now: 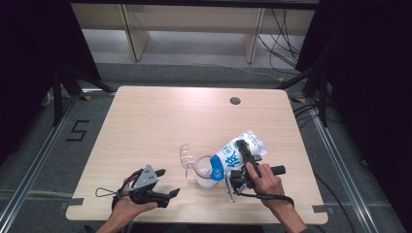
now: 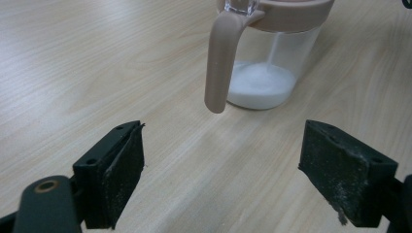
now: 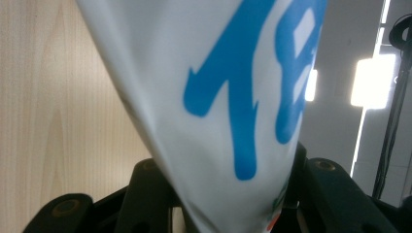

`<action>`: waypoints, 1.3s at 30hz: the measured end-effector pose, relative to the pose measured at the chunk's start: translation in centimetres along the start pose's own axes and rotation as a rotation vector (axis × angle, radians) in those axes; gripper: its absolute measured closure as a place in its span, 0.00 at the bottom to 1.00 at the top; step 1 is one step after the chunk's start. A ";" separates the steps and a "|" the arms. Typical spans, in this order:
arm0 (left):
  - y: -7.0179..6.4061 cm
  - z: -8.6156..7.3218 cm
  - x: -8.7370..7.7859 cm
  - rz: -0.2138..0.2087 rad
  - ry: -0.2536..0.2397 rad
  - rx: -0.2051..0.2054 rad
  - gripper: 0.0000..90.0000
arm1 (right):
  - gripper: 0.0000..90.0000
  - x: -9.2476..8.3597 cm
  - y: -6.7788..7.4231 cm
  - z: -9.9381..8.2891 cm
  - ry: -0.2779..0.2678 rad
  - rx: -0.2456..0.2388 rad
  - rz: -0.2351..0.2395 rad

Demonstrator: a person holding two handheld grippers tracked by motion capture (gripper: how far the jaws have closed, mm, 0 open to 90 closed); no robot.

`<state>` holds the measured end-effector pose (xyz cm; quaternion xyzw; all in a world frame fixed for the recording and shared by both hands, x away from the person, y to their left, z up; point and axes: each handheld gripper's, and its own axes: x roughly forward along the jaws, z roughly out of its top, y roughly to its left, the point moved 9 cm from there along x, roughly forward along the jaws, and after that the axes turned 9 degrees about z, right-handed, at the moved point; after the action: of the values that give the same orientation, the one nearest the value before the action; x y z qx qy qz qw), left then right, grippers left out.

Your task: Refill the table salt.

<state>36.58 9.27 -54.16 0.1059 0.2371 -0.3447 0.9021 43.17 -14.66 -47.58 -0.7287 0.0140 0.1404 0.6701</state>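
Dark curtains and grey flooring surround a light wooden table (image 1: 155, 121), which bears a small round cable hole (image 1: 235, 101) near its far edge. On the floor to the left a black "5" marking (image 1: 77, 130) lies beside a metal rail, and pale furniture panels stand beyond the table.

On the near half of the table, right of centre, a white pouch with blue lettering (image 1: 238, 155) is held tilted, its lower end directed down and to the left over a clear jug (image 1: 204, 172). The right gripper view shows the same pouch (image 3: 214, 97) squeezed narrow where it passes between the black jaws, so the right gripper (image 1: 243, 167) is clamped on the pouch; the person's right hand (image 1: 265, 182) holds the gripper from below.

The jug stands upright on the table just left of the pouch's lower end. In the left gripper view it shows a pinkish rim and a pinkish handle (image 2: 221, 63) that hangs down its near side, and a shallow layer of white liquid (image 2: 262, 85) covers its bottom, fed by a thin white stream. Its transparent lid (image 1: 185, 156) stands open, tipped up on the left side.

The left gripper (image 1: 163, 182) rests low near the table's front edge, well left of the jug, in the person's left hand (image 1: 128, 206). Its jaws stand wide apart with nothing between them, aimed toward the jug.
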 end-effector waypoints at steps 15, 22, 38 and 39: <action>0.0 0.0 0.0 0.000 0.001 0.000 0.18 | 0.69 0.0 -0.4 0.1 -0.007 -0.036 -0.009; 0.0 0.0 0.0 0.001 0.004 0.002 0.18 | 0.69 0.0 -0.3 0.1 -0.007 -0.037 -0.007; 0.0 0.0 0.0 0.000 0.001 0.000 0.18 | 0.70 -0.2 0.2 -0.2 0.020 0.023 0.006; 0.0 0.0 0.0 0.000 0.001 0.000 0.18 | 0.70 -0.2 0.0 -0.1 0.014 0.009 0.004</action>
<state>36.58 9.26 -54.17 0.1061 0.2376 -0.3449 0.9019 42.99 -14.77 -47.58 -0.7267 0.0208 0.1363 0.6730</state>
